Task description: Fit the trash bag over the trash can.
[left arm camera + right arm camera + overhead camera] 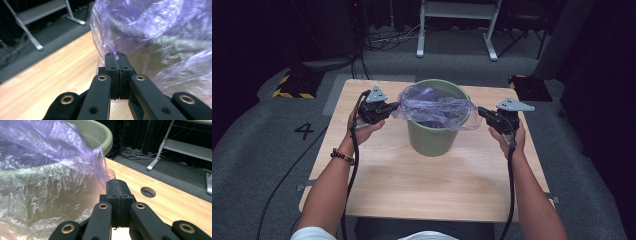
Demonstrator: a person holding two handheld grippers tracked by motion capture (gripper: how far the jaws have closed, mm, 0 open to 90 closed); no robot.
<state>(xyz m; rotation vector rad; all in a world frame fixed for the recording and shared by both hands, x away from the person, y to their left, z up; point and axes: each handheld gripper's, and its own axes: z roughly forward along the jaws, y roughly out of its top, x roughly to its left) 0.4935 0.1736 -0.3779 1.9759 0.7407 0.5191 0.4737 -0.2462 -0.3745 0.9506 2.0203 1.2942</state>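
A green bin (433,135) stands in the middle of the wooden table (432,185). A thin purple plastic bag (434,107) lies in and over its mouth. My left gripper (393,106) is at the bin's left rim, shut on the bag's edge; in the left gripper view a pinch of purple film (115,55) shows between the closed tips (116,55). My right gripper (480,111) is at the bin's right side, shut on the bag's edge (110,176) where the film meets the closed tips (116,182). The bin's green rim (100,132) shows behind the bag.
A round hole (148,192) is cut in the tabletop near the right gripper. Beyond the table are a white metal frame (457,20), floor cables (387,37) and a yellow-black striped block (294,85). Each gripper's cable trails back along its forearm.
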